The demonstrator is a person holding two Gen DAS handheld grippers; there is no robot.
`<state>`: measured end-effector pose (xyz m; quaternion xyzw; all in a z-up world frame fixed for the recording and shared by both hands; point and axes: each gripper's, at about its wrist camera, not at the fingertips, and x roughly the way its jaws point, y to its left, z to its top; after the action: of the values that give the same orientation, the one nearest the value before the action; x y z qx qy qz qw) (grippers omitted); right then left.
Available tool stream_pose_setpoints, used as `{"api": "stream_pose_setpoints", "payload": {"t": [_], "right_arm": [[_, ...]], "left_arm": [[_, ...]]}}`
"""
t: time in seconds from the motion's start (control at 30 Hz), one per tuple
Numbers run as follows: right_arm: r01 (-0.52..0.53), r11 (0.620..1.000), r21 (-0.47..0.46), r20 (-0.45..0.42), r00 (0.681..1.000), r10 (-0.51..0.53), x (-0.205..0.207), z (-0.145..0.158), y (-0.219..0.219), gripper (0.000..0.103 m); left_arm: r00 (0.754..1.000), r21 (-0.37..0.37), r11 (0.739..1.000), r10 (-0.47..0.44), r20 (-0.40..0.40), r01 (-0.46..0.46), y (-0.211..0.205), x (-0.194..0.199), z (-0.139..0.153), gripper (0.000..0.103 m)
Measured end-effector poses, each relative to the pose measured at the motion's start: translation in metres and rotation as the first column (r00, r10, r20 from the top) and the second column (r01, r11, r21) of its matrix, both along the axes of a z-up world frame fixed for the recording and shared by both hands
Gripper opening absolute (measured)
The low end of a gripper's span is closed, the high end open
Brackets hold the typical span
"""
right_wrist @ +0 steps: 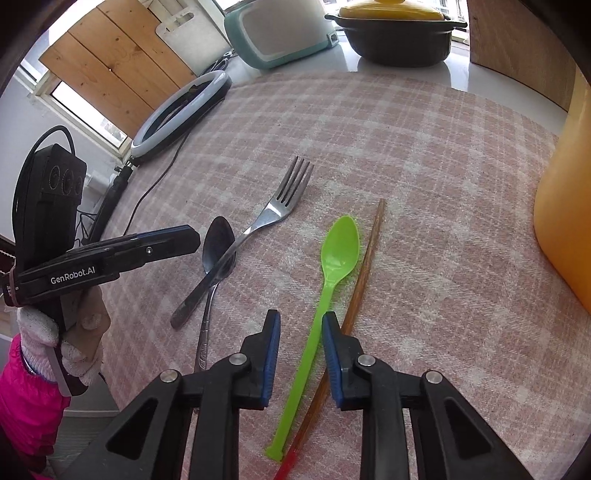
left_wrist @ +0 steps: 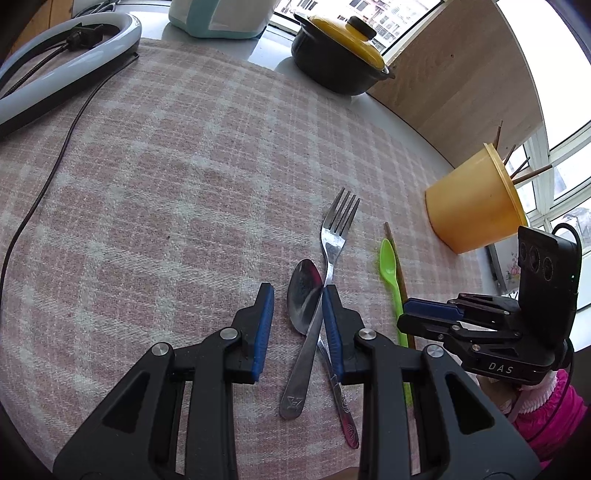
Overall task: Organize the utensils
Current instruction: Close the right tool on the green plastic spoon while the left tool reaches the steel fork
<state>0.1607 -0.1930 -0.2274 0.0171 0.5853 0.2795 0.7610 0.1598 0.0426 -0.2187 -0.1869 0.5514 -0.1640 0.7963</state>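
Note:
A metal fork [left_wrist: 334, 240] lies crossed over a metal spoon [left_wrist: 304, 295] on the pink checked cloth [left_wrist: 184, 184]. My left gripper [left_wrist: 298, 288] hangs open over them, with the fork's handle beside its right finger. Just to the right lie a green plastic spoon [right_wrist: 340, 247] and a brown chopstick [right_wrist: 369, 254]. My right gripper [right_wrist: 300, 314] stands open astride the green spoon's handle; the chopstick stays outside its right finger. An orange cup [left_wrist: 472, 206] holding several chopsticks stands at the right. Each gripper shows in the other's view: the right gripper [left_wrist: 410, 314], the left gripper [right_wrist: 195, 236].
A black pot with a yellow lid [left_wrist: 340, 55] stands at the back beside a teal appliance [right_wrist: 277, 33]. A ring light [left_wrist: 55, 74] and its cable [left_wrist: 55, 155] lie at the far left of the cloth. A wooden board [left_wrist: 461, 74] rises behind the cup.

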Motion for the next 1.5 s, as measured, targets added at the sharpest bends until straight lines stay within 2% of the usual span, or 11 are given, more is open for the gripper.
{"api": "stream_pose_setpoints", "payload": {"t": [0.33,0.37,0.4,0.47,0.6,0.63,0.9,1.1,1.23,1.33,1.5], "right_arm": [[0.007,1.0,-0.022,-0.023,1.0,-0.007,0.01,-0.007,0.004,0.022],[0.005,1.0,-0.027,-0.022,1.0,-0.006,0.011,-0.007,0.006,0.022],[0.003,0.999,-0.035,-0.018,1.0,-0.003,0.012,-0.007,0.007,0.022],[-0.004,0.999,-0.054,-0.007,1.0,0.003,0.013,-0.007,0.011,0.021],[-0.007,0.995,-0.096,0.01,1.0,0.008,0.014,-0.007,0.017,0.013],[-0.002,0.994,-0.106,0.013,1.0,0.004,0.015,-0.007,0.017,0.007],[0.008,0.992,-0.128,0.026,1.0,-0.005,0.015,-0.006,0.017,0.004],[0.014,0.994,-0.111,0.029,1.0,-0.011,0.013,-0.004,0.012,0.004],[0.014,0.994,-0.106,0.03,1.0,-0.011,0.012,-0.003,0.011,0.004],[0.005,0.995,-0.1,0.027,1.0,-0.003,0.011,-0.002,0.011,0.004],[0.005,0.995,-0.104,0.03,1.0,-0.002,0.009,-0.001,0.01,0.004]], "left_arm": [[0.999,-0.061,0.998,-0.021,-0.036,0.018,-0.004,0.011,-0.014,0.026],[0.999,-0.059,0.998,-0.022,-0.035,0.02,-0.005,0.012,-0.014,0.025],[0.999,-0.049,0.999,-0.023,-0.032,0.021,-0.007,0.013,-0.014,0.015],[0.999,-0.033,0.999,-0.023,-0.039,0.021,-0.008,0.015,-0.017,0.006],[0.999,-0.023,1.0,-0.018,-0.027,0.017,-0.008,0.014,-0.018,0.005],[1.0,-0.017,1.0,-0.016,-0.024,0.015,-0.008,0.013,-0.018,0.005],[1.0,0.031,0.999,0.029,0.008,-0.029,0.001,0.008,-0.007,0.0],[0.997,0.049,0.997,0.061,0.041,-0.063,0.019,0.007,0.004,0.0],[0.998,-0.01,0.998,0.06,0.007,-0.06,0.022,0.008,0.0,0.0],[0.999,-0.022,0.999,0.038,0.007,-0.038,0.016,0.01,0.0,0.019],[1.0,0.029,0.999,0.024,0.015,-0.024,0.004,0.016,0.001,0.021]]}}
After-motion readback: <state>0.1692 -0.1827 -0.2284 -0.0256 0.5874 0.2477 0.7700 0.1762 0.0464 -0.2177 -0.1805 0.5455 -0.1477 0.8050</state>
